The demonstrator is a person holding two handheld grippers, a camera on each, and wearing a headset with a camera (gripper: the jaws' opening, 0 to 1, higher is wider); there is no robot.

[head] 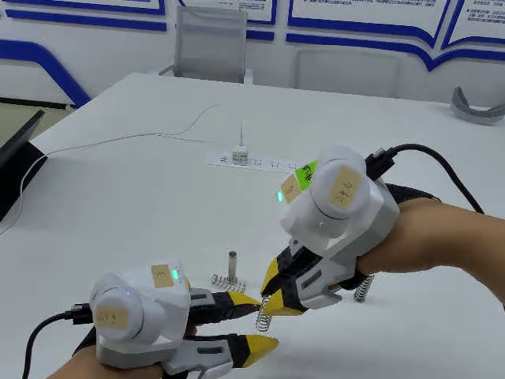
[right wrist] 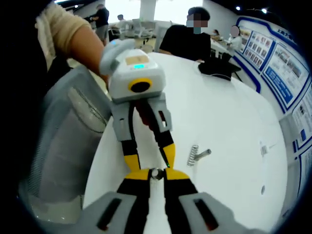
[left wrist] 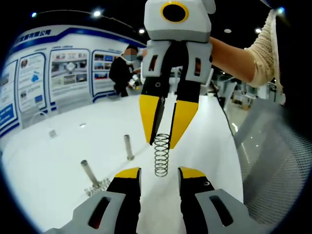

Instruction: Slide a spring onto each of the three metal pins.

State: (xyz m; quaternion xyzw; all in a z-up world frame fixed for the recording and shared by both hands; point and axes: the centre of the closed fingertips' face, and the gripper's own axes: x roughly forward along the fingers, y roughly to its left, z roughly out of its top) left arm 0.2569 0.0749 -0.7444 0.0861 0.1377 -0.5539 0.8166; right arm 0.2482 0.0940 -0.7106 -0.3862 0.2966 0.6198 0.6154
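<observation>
Hanging pinched in the right gripper (left wrist: 163, 140), the thin steel coil spring (left wrist: 162, 157) may be knocked loose by the open, empty left gripper (left wrist: 160, 173) beside it.

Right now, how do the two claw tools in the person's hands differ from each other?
The right gripper is shut on a spring, pinching its top end. The left gripper is open and holds nothing, its jaws either side of the spring's lower end. The right gripper points steeply down at the table, while the left gripper lies low, nearly level. Both have white bodies and black jaws with yellow tips.
</observation>
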